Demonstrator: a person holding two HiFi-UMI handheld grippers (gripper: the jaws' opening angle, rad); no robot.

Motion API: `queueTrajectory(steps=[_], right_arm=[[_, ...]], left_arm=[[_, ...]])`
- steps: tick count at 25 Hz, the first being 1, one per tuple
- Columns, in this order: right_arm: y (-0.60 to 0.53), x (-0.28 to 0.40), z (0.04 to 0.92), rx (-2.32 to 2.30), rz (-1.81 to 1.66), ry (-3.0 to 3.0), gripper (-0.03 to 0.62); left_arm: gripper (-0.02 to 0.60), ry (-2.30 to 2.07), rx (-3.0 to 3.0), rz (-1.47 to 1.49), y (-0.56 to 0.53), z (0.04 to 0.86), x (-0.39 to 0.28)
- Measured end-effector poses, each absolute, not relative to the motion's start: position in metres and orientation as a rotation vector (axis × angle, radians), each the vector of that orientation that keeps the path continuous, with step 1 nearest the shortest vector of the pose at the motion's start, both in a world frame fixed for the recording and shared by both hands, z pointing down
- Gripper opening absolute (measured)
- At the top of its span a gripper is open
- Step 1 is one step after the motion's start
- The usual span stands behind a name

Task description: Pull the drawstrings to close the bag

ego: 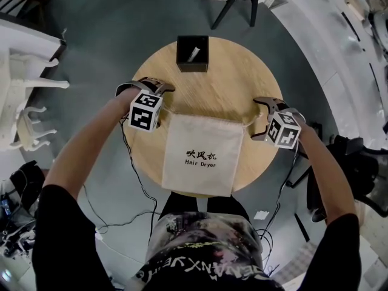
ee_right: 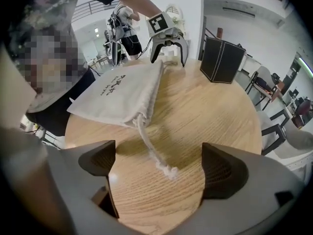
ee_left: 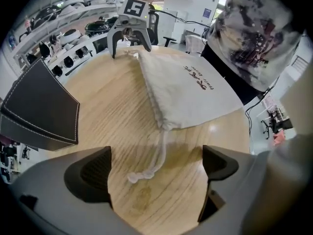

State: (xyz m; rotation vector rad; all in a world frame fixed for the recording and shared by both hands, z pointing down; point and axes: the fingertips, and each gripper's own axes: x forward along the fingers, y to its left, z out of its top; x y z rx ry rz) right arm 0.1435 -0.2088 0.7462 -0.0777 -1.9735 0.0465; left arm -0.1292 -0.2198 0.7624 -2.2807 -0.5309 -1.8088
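While both its jaws stand wide apart, the left gripper [ee_left: 156, 173] frames the knotted end of the left drawstring [ee_left: 158, 151], which lies slack on the wood between them, ungripped. The right gripper [ee_right: 159, 168] is spread the same way, with the frayed tip of the right drawstring [ee_right: 149, 148] lying between its jaws and nothing clamped.

Each of the 2 cords comes out of a far corner of the bag [ego: 203, 156]. It is a flat cream cloth pouch lying mid-table with its mouth on the far side and its bottom reaching the near rim of the round table [ego: 236, 77].

The bag looks soft, light and probably empty, so it would likely slide on the smooth wood if only 1 cord were tugged. The cords are thin and limp, and the best hold seems to be just inside each end knot, which would stop slipping.

Both forearms reach in from the near side, 1 on the left and 1 on the right. The grippers sit low and face each other across the mouth. A black box [ego: 193, 53] stands farther off.
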Motion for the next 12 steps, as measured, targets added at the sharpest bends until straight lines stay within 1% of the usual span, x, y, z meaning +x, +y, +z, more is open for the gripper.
queueTrajectory(steps=[6, 12], right_arm=[[-0.2079, 0.1476, 0.7507, -0.098, 0.025, -1.978, 0.540], [-0.2054, 0.1442, 0.7420, -0.120, 0.014, -1.988, 0.492]], left_arm=[[0.583, -0.520, -2.304, -1.794, -0.2195, 0.7610, -0.1300], [0.580, -0.494, -2.320, -1.773, -0.2205, 0.7600, -0.1296]])
